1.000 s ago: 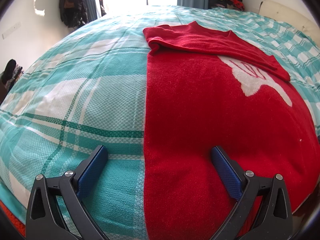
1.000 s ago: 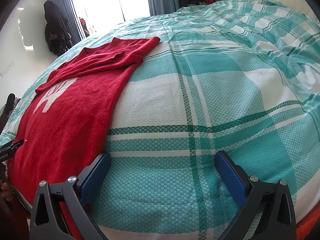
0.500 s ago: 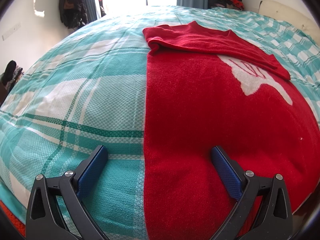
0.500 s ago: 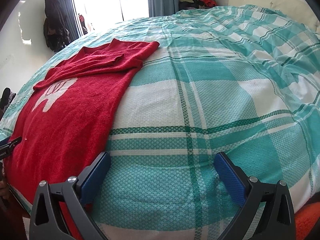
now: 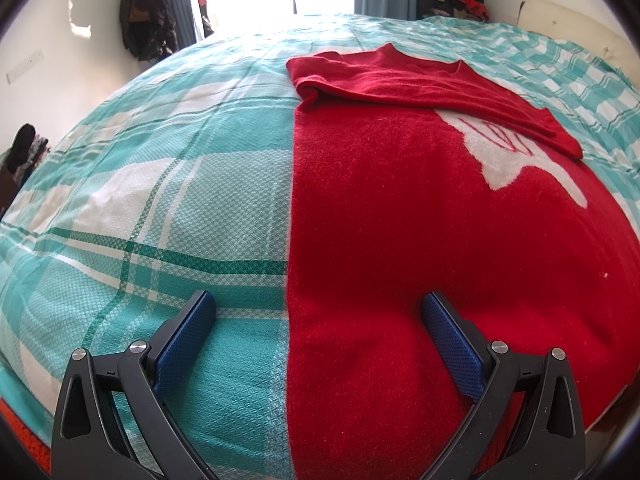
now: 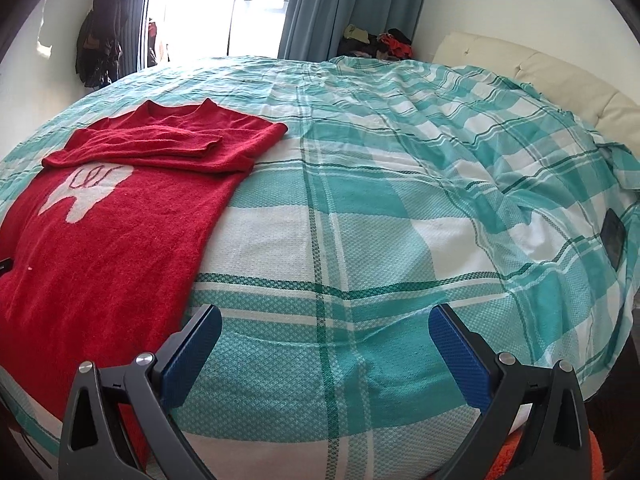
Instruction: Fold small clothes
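The red sweater lies flat on the bed, its body spread over the teal and white plaid bedspread and its sleeves folded in across the chest, so that a white motif shows only partly below the folded cloth. At the far left of the left wrist view, dark coats hang on the wall beside a bright window. Below them the left gripper sits low over the near edge of the bed with its jaws spread wide and nothing between them: its left blue pad is over bare bedspread, its right blue pad is over the sweater's lower body, and the garment's straight left edge runs up between the two. Whether the pads touch the fabric cannot be told. In the right wrist view the sweater fills the left side, neckline toward the far end of the bed, with its right edge slanting down toward the near left pad. The right gripper is likewise wide open and empty, both pads over plaid bedspread just to the right of the garment. Farther right the cover is rumpled, a dark flat object rests on it near the edge, and a cream padded headboard stands behind, with blue curtains and a heap of clothes in the corner.
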